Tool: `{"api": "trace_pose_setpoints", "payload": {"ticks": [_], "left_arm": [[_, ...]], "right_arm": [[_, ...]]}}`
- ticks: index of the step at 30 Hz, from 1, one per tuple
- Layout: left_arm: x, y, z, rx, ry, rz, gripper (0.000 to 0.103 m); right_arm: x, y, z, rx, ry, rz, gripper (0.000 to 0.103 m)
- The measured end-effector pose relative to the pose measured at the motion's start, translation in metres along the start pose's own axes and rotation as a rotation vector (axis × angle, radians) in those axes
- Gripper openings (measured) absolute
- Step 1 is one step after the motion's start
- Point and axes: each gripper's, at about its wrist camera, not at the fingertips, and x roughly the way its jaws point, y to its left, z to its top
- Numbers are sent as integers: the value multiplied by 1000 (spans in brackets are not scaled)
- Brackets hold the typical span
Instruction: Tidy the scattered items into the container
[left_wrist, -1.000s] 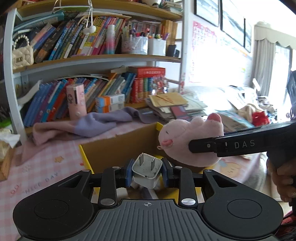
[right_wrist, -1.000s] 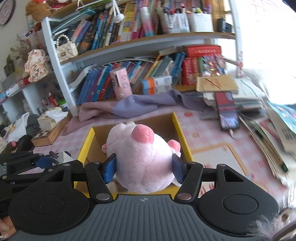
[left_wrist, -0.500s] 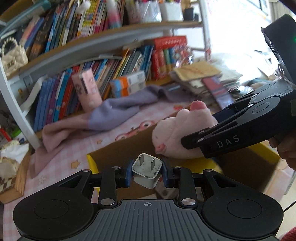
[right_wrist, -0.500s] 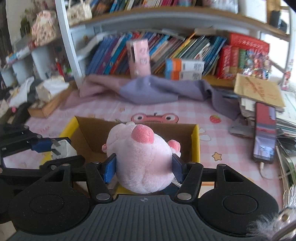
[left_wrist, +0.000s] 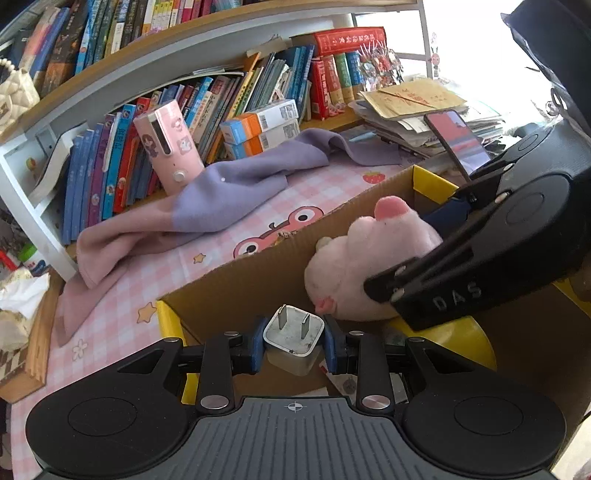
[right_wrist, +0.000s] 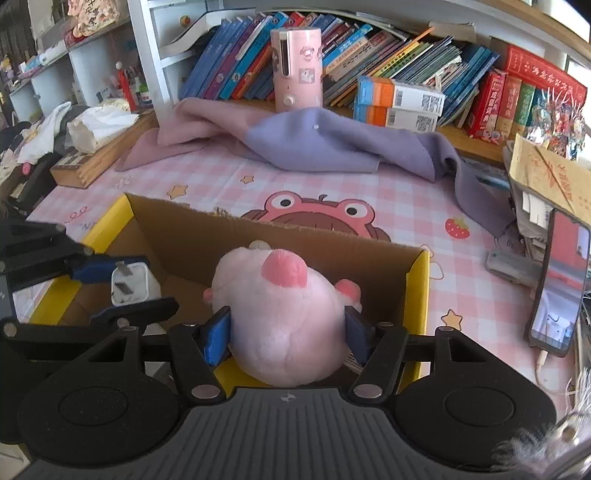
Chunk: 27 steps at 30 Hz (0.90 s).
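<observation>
A cardboard box with yellow rims (left_wrist: 236, 273) (right_wrist: 417, 291) stands on the pink checked table. My left gripper (left_wrist: 293, 347) is shut on a white plug adapter (left_wrist: 293, 341), prongs up, over the box's left end; the adapter also shows in the right wrist view (right_wrist: 129, 284). My right gripper (right_wrist: 288, 332) is shut on a pink plush pig (right_wrist: 284, 314) held over the open box; the pig also shows in the left wrist view (left_wrist: 369, 258), beside the adapter.
A purple-pink cloth (right_wrist: 314, 147) lies behind the box. A pink cylindrical device (right_wrist: 295, 70) stands before rows of books. A phone (right_wrist: 561, 280) leans on a paper stack (right_wrist: 546, 177) at right. A wooden tray (right_wrist: 96, 155) with tissue sits at left.
Both grippers have moved forward and tilted down over the box, still holding their items. The box opening now sits under the pig and the adapter.
</observation>
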Motion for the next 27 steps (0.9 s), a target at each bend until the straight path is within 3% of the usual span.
{"api": "trace_pose_setpoints", "payload": {"ticks": [5, 16, 27], "left_arm": [[-1, -2, 2, 6, 1, 3, 35], [-46, 13, -6, -99, -117, 52, 74], [-107, 19, -24, -141, -229, 77, 89]], "right_arm": [[-2, -2, -2, 6, -14, 19, 66], [-32, 2, 2, 56, -115, 66, 68], [-64, 26, -1, 84, -205, 22, 68]]}}
